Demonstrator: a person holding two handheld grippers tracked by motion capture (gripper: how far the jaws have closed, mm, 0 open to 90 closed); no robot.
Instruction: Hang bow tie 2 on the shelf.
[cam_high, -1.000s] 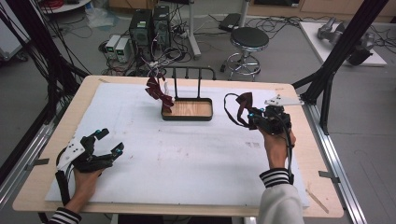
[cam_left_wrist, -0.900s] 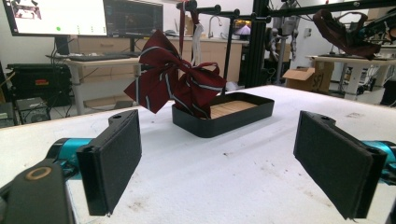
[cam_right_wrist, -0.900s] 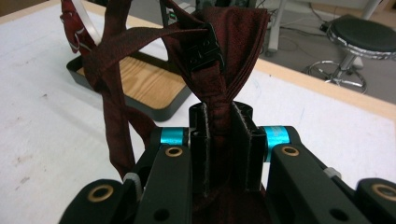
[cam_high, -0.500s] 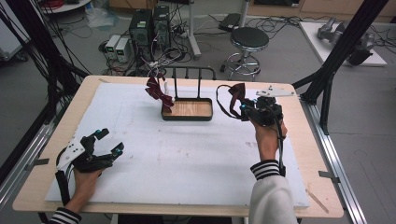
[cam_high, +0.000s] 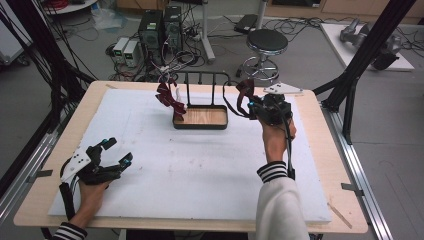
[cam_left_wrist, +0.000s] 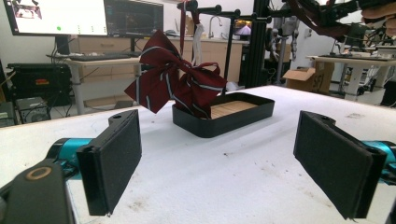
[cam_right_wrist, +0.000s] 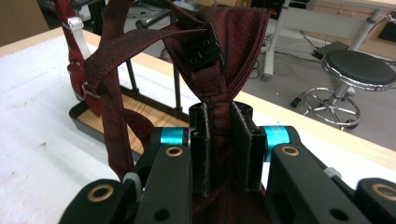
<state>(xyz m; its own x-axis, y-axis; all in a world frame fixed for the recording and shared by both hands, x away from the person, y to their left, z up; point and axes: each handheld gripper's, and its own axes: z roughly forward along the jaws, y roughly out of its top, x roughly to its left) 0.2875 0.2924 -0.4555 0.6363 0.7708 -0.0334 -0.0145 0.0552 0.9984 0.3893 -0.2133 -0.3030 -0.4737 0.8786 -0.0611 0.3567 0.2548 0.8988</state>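
Since the earlier frame the right gripper, pinching a bow tie, nears the rack, where one tie hangs; left gripper waits spread.

dark red bow tie hangs bunched, strap dangling, above table.

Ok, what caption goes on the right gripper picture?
Right claw shut on a dark red fabric bow tie, near the black wooden-floored tray.
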